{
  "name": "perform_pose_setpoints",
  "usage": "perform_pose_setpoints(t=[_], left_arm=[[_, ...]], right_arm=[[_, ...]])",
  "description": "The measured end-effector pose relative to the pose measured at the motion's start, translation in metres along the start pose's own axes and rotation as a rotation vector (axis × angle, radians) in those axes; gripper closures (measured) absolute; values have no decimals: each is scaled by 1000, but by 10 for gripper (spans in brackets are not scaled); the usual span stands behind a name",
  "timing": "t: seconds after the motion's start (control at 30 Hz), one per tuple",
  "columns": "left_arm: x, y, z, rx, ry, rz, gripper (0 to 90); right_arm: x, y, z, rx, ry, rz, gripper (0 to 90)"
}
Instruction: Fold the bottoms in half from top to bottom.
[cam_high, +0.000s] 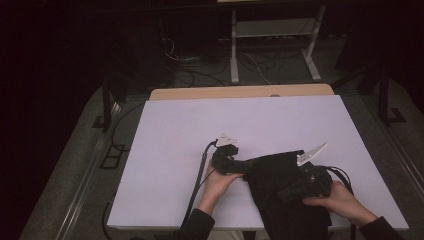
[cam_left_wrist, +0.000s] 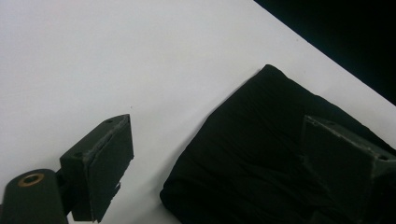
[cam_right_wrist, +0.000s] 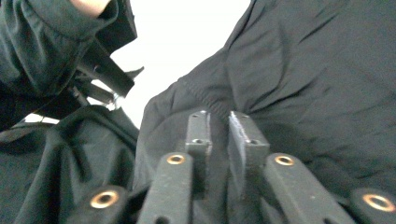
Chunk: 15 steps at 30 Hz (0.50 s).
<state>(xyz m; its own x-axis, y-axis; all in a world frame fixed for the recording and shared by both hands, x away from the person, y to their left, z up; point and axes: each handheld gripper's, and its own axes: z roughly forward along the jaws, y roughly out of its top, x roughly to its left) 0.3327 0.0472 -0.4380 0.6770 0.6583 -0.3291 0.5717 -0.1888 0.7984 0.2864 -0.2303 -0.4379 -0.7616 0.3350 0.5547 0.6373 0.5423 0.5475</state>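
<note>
A black cloth (cam_high: 280, 170) lies folded on the white table (cam_high: 200, 125), near the front edge and right of the middle. My left gripper (cam_high: 247, 167) sits at the cloth's left edge, pointing right. In the left gripper view it (cam_left_wrist: 217, 126) is open wide, one jaw over bare table (cam_left_wrist: 93, 56) and the other over the cloth (cam_left_wrist: 252, 154). My right gripper (cam_high: 281, 195) rests on top of the cloth, pointing left. In the right gripper view it (cam_right_wrist: 219, 116) shows a narrow gap between its pads, against creased cloth (cam_right_wrist: 303, 70). A sleeve (cam_right_wrist: 42, 42) and the left gripper (cam_right_wrist: 105, 70) appear beyond.
The cloth's lower end hangs over the table's front edge (cam_high: 210, 227). A wooden strip (cam_high: 240, 92) runs along the back of the table. Beyond it stand a metal frame (cam_high: 270, 45) and floor cables. White surface stretches behind and left of the grippers.
</note>
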Motion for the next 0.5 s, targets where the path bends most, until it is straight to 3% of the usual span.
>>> perform_pose_setpoints(t=[0.3,0.37,0.47,0.5], left_arm=[[1,1,-2,0,-2,2,96],[1,2,-2,0,1,1,96],[1,2,-3,2,1,3,96],[1,2,-3,1,1,2,95]], right_arm=[[4,7,-21,-118,-86,-45,553],[5,9,-26,-147,-137,-53,496],[5,12,-33,-170,-168,-58,418],[4,14,-37,-183,-187,-57,327]])
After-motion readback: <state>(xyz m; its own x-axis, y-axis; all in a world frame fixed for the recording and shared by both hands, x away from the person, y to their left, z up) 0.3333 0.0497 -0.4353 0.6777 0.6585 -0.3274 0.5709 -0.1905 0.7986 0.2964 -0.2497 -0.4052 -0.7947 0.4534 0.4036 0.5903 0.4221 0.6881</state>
